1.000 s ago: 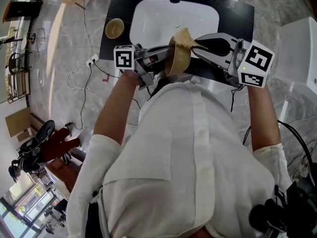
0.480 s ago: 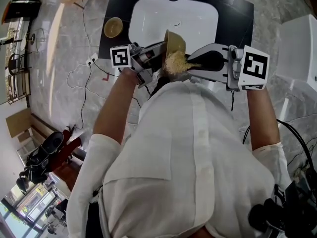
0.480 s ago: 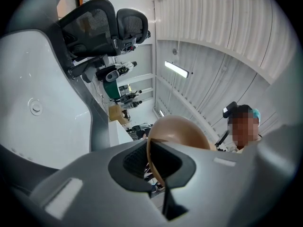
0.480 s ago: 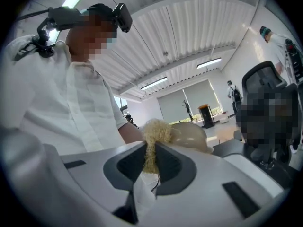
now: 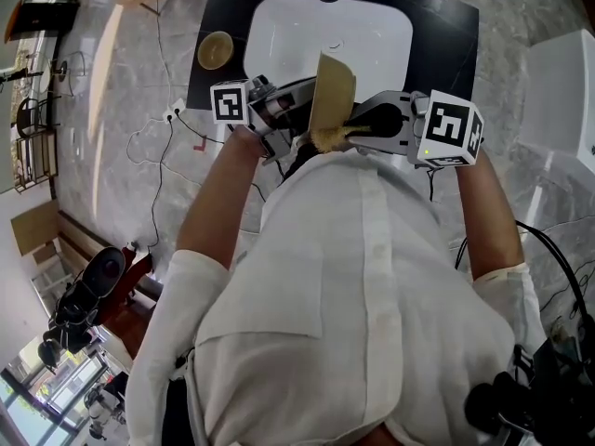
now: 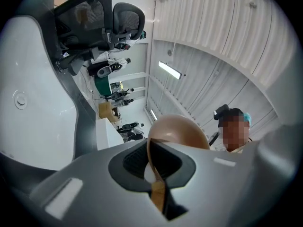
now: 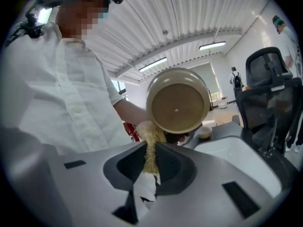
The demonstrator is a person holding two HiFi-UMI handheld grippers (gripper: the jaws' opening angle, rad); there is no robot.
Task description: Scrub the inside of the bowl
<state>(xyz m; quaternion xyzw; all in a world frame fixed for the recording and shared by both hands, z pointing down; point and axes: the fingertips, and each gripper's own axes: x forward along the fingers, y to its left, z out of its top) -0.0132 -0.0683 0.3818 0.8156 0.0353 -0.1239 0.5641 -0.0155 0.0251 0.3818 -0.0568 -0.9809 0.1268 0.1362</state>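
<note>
A tan bowl (image 5: pixel 333 89) is held on edge over the white sink (image 5: pixel 279 26). My left gripper (image 5: pixel 309 100) is shut on its rim, and in the left gripper view the rim passes between the jaws of the left gripper (image 6: pixel 154 171) with the bowl's rounded outside (image 6: pixel 182 131) beyond. My right gripper (image 5: pixel 350 131) is shut on a yellowish scrub pad (image 5: pixel 327 138). In the right gripper view the bowl's round face (image 7: pixel 179 100) is turned toward me. The pad (image 7: pixel 150 143), between the jaws of the right gripper (image 7: pixel 150 167), touches the bowl's lower left edge.
A second tan bowl (image 5: pixel 215 51) stands on the black counter (image 5: pixel 446 26) left of the sink. A white box (image 5: pixel 562 91) sits at the right. Office chairs (image 7: pixel 267 89) stand beyond the sink basin (image 7: pixel 236 160). The person's white shirt fills the near side.
The right gripper has carried the scrub pad from the bowl's far rim down across it to the near edge. The bowl has tipped more upright in the left gripper.
</note>
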